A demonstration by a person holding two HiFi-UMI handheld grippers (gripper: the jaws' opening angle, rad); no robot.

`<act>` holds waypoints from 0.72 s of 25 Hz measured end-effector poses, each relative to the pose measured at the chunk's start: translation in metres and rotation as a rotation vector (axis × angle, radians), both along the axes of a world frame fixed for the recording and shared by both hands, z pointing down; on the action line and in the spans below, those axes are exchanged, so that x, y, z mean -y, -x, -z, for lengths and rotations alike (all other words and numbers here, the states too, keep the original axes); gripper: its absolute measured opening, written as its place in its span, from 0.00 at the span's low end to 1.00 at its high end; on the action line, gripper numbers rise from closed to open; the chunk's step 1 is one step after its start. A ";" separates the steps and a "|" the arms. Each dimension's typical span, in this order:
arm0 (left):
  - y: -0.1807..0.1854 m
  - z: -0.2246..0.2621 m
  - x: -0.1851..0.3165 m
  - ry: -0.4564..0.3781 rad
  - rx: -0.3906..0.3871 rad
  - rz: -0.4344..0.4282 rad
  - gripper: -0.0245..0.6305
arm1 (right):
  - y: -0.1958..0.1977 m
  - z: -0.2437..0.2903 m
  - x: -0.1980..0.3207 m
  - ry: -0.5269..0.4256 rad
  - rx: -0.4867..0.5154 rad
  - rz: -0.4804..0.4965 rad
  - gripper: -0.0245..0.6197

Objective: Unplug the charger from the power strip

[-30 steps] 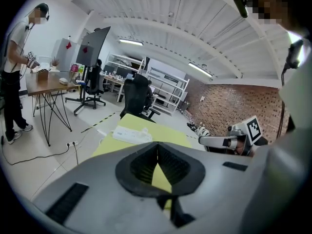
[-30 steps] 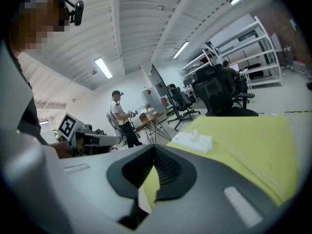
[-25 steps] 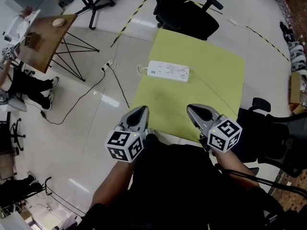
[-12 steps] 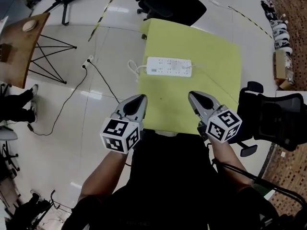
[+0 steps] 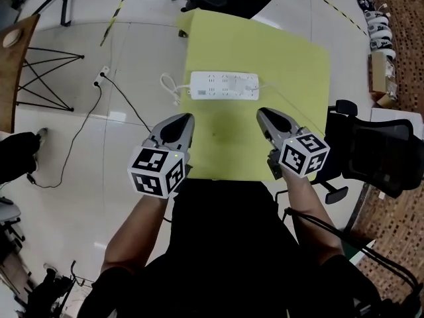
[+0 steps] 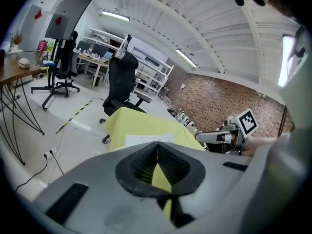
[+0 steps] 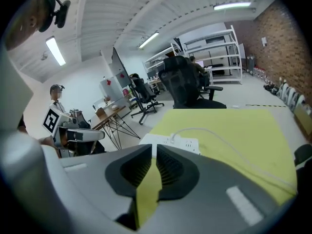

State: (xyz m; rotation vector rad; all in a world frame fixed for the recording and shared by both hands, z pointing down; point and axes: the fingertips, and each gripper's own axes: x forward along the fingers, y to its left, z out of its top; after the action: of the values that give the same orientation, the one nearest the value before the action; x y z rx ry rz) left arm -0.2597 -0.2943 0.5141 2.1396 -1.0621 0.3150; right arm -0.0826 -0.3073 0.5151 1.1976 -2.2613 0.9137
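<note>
Finds the left gripper [image 6: 157, 146] with jaws pressed together, nothing between them. Finds the right gripper [image 7: 153, 149] with jaws just now easing apart to a narrow slit, likewise empty. Places both over the near edge of the yellow table [image 5: 298, 65], side by side, well apart from the power strip [image 5: 223, 85] lying crosswise mid-table. Locates the charger [image 7: 173, 139], small and white, plugged in at the strip's right end, thin cable [image 7: 234, 147] trailing rightwards. Judges the approach step in hand, nothing yet gripped. Calls next for carrying the right gripper forward, widening its jaws round the plug, and steadying the strip with the left before pulling straight out
</note>
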 end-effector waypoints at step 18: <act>-0.004 -0.031 0.010 0.058 0.075 -0.040 0.05 | 0.007 -0.069 0.058 0.109 -0.098 -0.031 0.38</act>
State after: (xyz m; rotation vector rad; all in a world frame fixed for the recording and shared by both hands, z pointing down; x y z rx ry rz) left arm -0.2557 -0.3042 0.5452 2.1138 -1.0401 0.4430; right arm -0.0892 -0.3653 0.5840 1.2051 -2.0945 0.9556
